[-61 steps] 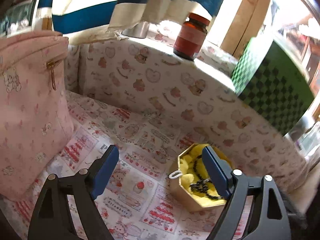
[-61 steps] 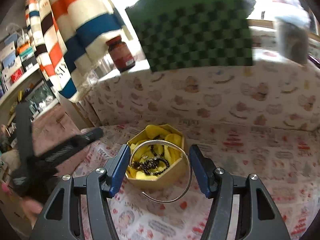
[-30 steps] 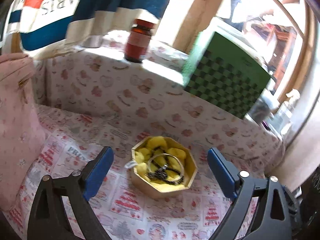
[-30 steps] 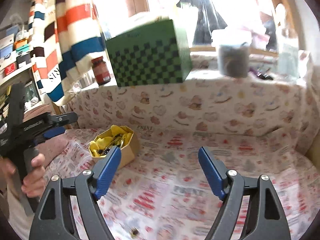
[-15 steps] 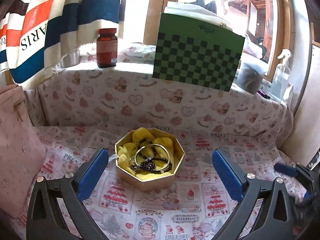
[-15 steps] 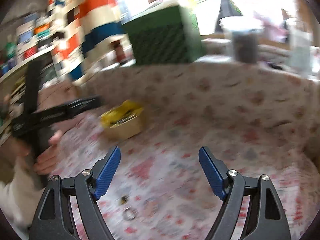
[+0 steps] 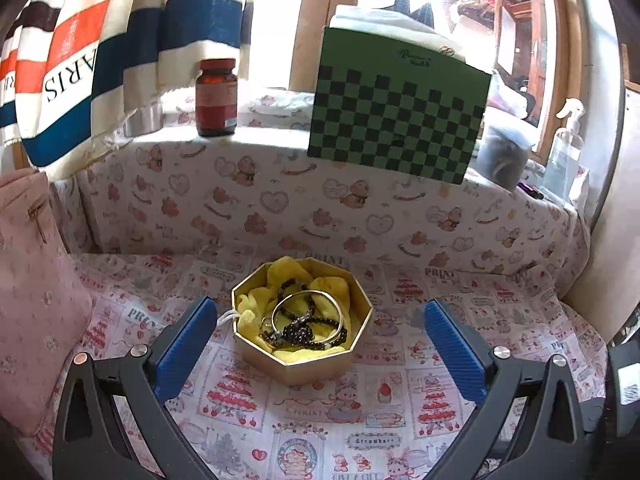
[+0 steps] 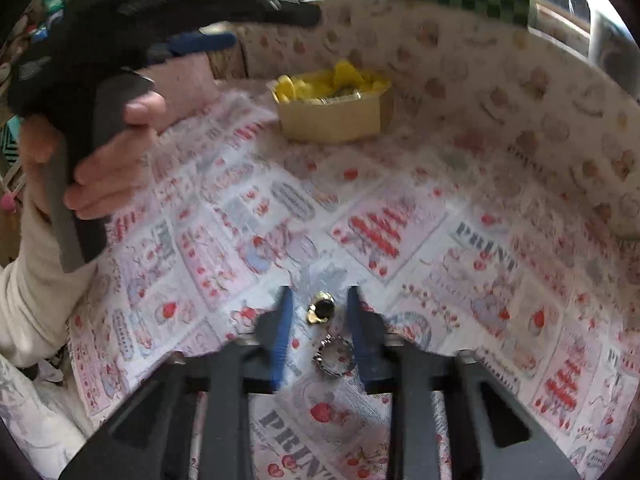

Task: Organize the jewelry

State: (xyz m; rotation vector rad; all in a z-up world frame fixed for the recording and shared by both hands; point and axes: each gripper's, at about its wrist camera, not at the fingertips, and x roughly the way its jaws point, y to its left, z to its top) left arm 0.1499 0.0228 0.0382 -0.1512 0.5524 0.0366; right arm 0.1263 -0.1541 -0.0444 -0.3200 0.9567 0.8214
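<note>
Fingers of the right gripper (image 8: 320, 312) stand narrowed but apart around a gold ring (image 8: 321, 309) lying on the cloth (image 8: 440, 240), not touching it; a silver ring (image 8: 334, 354) lies just behind. Left gripper (image 7: 320, 344) hangs spread wide, holding nothing, before the gold box (image 7: 303, 360), where a bangle (image 7: 308, 314) and beads (image 7: 298, 330) rest on yellow paper (image 7: 288, 276).

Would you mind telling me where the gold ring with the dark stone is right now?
In the right wrist view, the gold ring lies on the printed cloth between the right gripper fingers, just ahead of a silver ring.
</note>
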